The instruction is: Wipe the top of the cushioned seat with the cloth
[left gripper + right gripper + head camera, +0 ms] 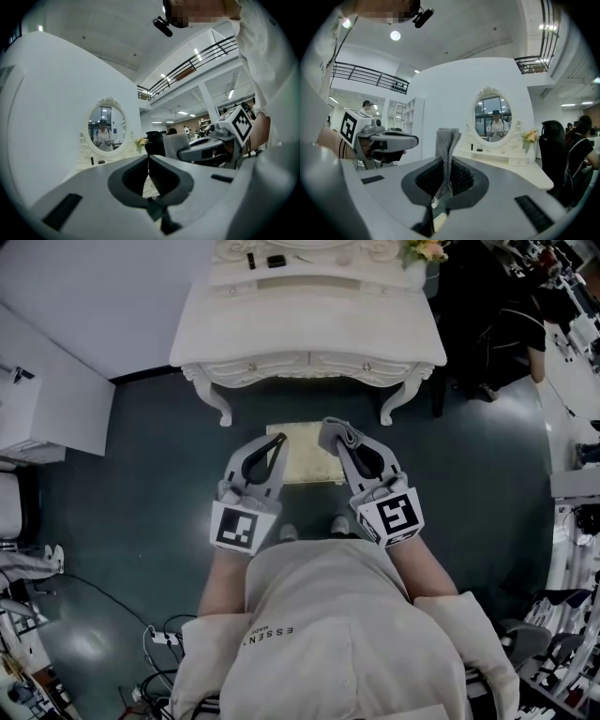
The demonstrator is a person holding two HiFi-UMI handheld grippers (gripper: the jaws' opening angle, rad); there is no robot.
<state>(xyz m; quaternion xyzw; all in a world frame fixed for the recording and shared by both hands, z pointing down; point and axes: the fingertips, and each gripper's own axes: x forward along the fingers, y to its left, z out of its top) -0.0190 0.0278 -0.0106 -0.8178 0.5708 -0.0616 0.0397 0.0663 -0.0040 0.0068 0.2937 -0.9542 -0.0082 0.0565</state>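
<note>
Right gripper (445, 169), jaws clenched on a grey cloth (446, 145) that stands up between them; left gripper (149, 163), jaws pressed together on nothing. Both hover above the cushioned seat (305, 454), on the floor before the dressing table (309, 329). A good wipe probably needs the cloth lowered flat onto the cushion and drawn across in overlapping strokes.

A white dressing table (309, 324) (oval mirror (493, 117) on top) stands on dark floor (141, 484).
</note>
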